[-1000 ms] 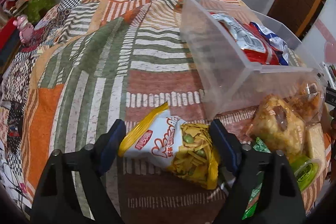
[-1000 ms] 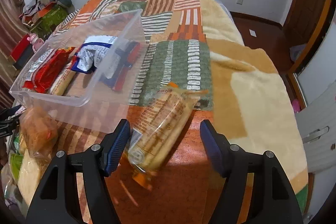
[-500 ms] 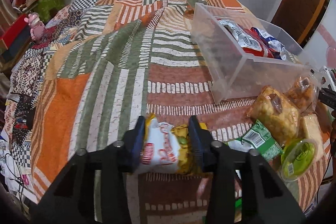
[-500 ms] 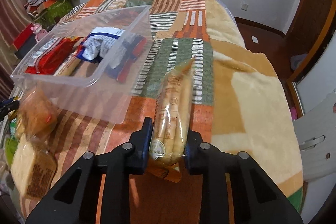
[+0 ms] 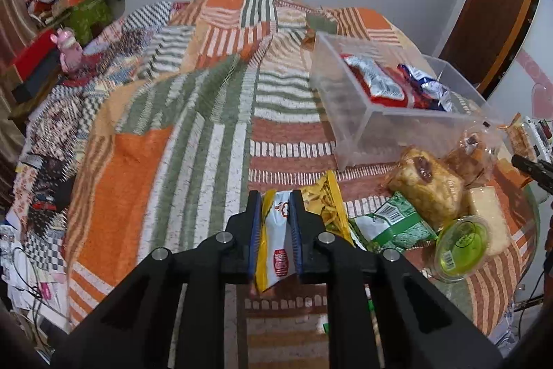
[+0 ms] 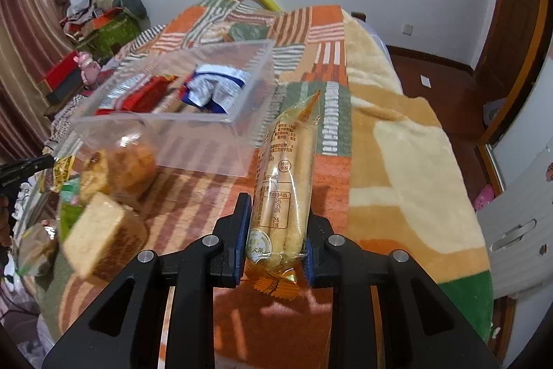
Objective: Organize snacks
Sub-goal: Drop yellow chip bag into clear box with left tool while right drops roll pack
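My left gripper (image 5: 274, 196) is shut on a white and yellow snack bag (image 5: 276, 241), held off the patchwork blanket with its clear end of yellow sticks (image 5: 323, 201) poking out to the right. My right gripper (image 6: 274, 217) is shut on a long clear pack of rice sticks (image 6: 283, 175), lifted and standing upright between the pads. The clear plastic bin (image 5: 349, 113) (image 6: 193, 140) lies beyond both, with red and blue-white packets (image 5: 380, 82) (image 6: 214, 85) inside.
Loose snacks lie in front of the bin: a bagged pastry (image 5: 425, 189), a green packet (image 5: 390, 223), a green-lidded cup (image 5: 463, 241), a wrapped cake slice (image 6: 100, 237). The bed edge drops to the floor on the right (image 6: 466, 230). Clutter lies at the left (image 5: 72, 16).
Both grippers closed on their snacks and lifted them off the blanket; the scene now sits farther below in both views.
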`<state>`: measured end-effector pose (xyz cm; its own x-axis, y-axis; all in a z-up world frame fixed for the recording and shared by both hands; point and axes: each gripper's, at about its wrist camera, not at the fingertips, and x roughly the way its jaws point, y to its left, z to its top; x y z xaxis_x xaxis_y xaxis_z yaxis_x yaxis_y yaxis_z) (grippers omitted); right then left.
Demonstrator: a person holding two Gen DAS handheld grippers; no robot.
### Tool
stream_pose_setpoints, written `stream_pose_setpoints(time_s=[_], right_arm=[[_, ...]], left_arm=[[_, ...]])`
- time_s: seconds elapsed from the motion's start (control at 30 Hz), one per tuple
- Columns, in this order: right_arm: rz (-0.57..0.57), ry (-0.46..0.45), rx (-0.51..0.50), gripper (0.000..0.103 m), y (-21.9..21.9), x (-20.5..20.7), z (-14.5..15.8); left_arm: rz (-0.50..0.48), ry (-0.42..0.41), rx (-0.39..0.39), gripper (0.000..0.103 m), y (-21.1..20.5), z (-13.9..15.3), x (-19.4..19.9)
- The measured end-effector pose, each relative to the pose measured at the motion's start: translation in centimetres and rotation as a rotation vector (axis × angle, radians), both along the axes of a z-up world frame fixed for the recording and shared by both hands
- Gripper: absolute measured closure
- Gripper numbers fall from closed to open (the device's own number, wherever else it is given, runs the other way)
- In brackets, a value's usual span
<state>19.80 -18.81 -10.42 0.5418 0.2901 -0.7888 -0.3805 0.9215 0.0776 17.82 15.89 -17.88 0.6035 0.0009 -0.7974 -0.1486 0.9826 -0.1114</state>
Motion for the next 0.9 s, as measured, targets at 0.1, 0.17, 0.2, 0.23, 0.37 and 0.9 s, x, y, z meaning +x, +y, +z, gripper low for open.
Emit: stream_pose_setpoints(time_s=[0.1, 0.17, 0.2, 0.23, 0.37, 0.9], right_arm=[[0.006, -0.027, 0.021, 0.08, 0.1, -0.2, 1.2], [0.009, -0.046, 0.032, 0.08, 0.3, -0.4, 1.8], [0.011, -0.055, 0.04, 0.08, 0.4, -0.4, 2.2], [0.013, -0.062, 0.044, 0.08, 0.5, -0.3, 2.4], [0.023, -0.096, 0.063, 0.08, 1.2, -0.3, 3.4], [0.065, -0.149, 0.112, 0.08, 5.0, 2.0, 4.2]], left_arm=[[0.003, -0.034, 0.01, 0.089, -0.3, 1.6, -0.6], [0.003, -0.056, 0.007, 0.089, -0.3, 2.8, -0.8], [0.002, -0.064, 0.005, 0.089, -0.4, 3.2, -0.8], [0.005, -0.076, 0.008, 0.089, -0.4, 3.7, -0.9], [-0.003, -0.13, 0.024, 0.089, -1.0, 6.2, -0.8], [-0.122, -0.23, 0.0, 0.089, -6.4, 10.1, 5.0]])
